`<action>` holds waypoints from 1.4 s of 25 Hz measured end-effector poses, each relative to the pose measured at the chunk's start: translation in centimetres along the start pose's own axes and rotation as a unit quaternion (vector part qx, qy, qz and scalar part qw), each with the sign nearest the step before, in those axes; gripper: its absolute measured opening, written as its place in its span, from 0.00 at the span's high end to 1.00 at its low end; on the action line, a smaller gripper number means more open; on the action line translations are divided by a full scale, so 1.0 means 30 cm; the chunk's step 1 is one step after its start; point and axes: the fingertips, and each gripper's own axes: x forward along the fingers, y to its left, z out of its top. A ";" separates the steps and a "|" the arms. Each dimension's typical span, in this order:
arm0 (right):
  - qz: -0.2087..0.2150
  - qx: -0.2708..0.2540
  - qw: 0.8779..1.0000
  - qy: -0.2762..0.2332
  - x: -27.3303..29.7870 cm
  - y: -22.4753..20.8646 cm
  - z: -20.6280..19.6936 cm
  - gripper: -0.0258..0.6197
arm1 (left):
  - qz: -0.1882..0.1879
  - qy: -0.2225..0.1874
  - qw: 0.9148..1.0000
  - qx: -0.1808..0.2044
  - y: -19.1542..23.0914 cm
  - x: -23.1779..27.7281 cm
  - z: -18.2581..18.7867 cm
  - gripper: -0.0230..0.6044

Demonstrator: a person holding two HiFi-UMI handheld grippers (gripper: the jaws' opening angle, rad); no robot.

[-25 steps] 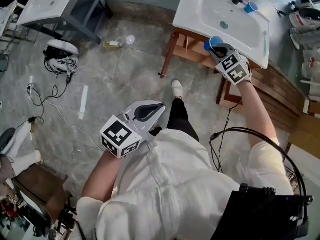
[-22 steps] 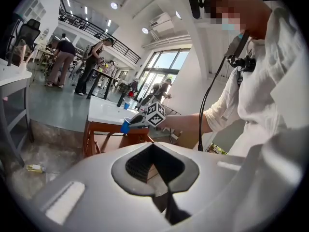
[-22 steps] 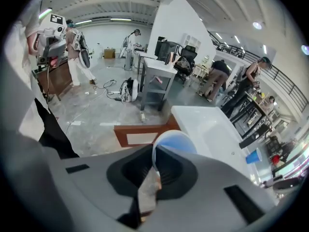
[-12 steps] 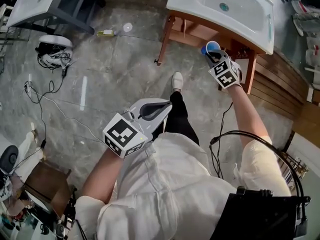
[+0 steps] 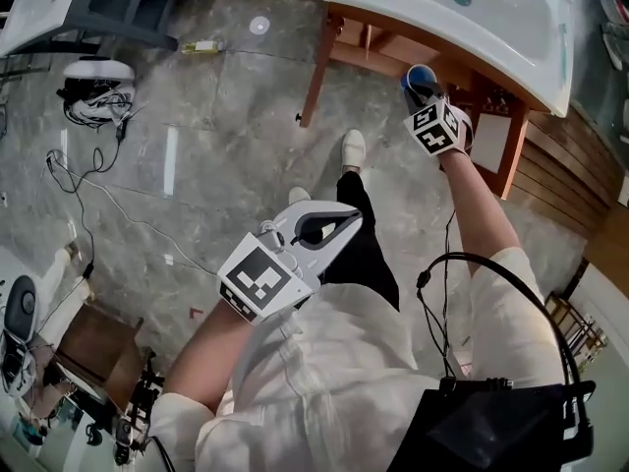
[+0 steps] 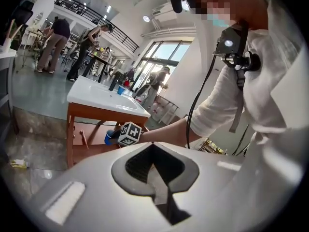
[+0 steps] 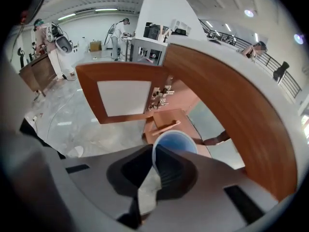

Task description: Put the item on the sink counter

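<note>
A blue cup (image 5: pixel 421 75) is held by its rim in my right gripper (image 5: pixel 424 90), which is shut on it. The cup hangs in front of the wooden frame (image 5: pixel 393 55), just below the front edge of the white sink counter (image 5: pixel 378 0). In the right gripper view the cup (image 7: pixel 176 140) has its wall pinched between the pads, with the wooden frame (image 7: pixel 222 100) curving close on the right. My left gripper (image 5: pixel 332 226) is shut and empty, low beside the person's leg. The left gripper view shows the cup (image 6: pixel 110 137) under the counter (image 6: pixel 104 100).
Cables (image 5: pixel 93 180) and a white round device (image 5: pixel 91 71) lie on the stone floor at left. A small bottle (image 5: pixel 197 45) lies near another white stand (image 5: pixel 59 8). A shoe (image 5: pixel 352 149) stands before the counter. Wooden slats (image 5: pixel 560 180) run at right.
The view has tilted, so the sink sits higher in frame. The cup in my right gripper has come off the counter's front edge to before the wooden frame. My left gripper drifted slightly right.
</note>
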 end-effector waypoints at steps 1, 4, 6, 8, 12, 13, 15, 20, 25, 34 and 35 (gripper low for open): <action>-0.003 -0.004 1.000 0.003 0.037 -0.012 -0.016 0.93 | 0.001 0.000 1.000 -0.005 0.009 0.018 -0.009 0.96; -0.010 -0.005 1.000 0.005 0.150 -0.057 -0.038 0.93 | 0.006 0.009 1.000 -0.014 0.049 0.057 -0.031 0.96; -0.013 -0.005 1.000 0.007 0.218 -0.081 -0.043 0.93 | 0.010 0.014 1.000 -0.016 0.078 0.075 -0.036 0.96; -0.013 -0.009 1.000 0.011 0.273 -0.103 -0.052 0.93 | 0.015 0.008 1.000 -0.026 0.110 0.094 -0.036 0.96; -0.016 -0.021 1.000 0.016 0.386 -0.147 -0.052 0.93 | 0.030 0.002 0.998 -0.048 0.181 0.130 -0.044 0.96; -0.016 -0.026 0.999 0.017 0.411 -0.157 -0.053 0.93 | 0.035 0.002 0.998 -0.059 0.194 0.139 -0.044 0.96; -0.020 -0.036 0.999 0.020 0.452 -0.187 -0.056 0.93 | 0.042 -0.002 0.996 -0.075 0.218 0.152 -0.041 0.96; -0.022 -0.044 0.998 0.030 0.541 -0.226 -0.046 0.93 | 0.051 -0.005 0.995 -0.090 0.267 0.161 -0.065 0.96; -0.013 -0.053 0.998 0.033 0.589 -0.223 -0.033 0.93 | 0.057 -0.013 0.993 -0.102 0.305 0.163 -0.067 0.96; -0.013 -0.058 0.998 0.038 0.611 -0.229 -0.027 0.93 | 0.060 -0.016 0.992 -0.111 0.317 0.156 -0.079 0.96; -0.012 -0.056 0.998 0.038 0.610 -0.228 -0.027 0.92 | 0.059 -0.017 0.992 -0.111 0.316 0.154 -0.077 0.96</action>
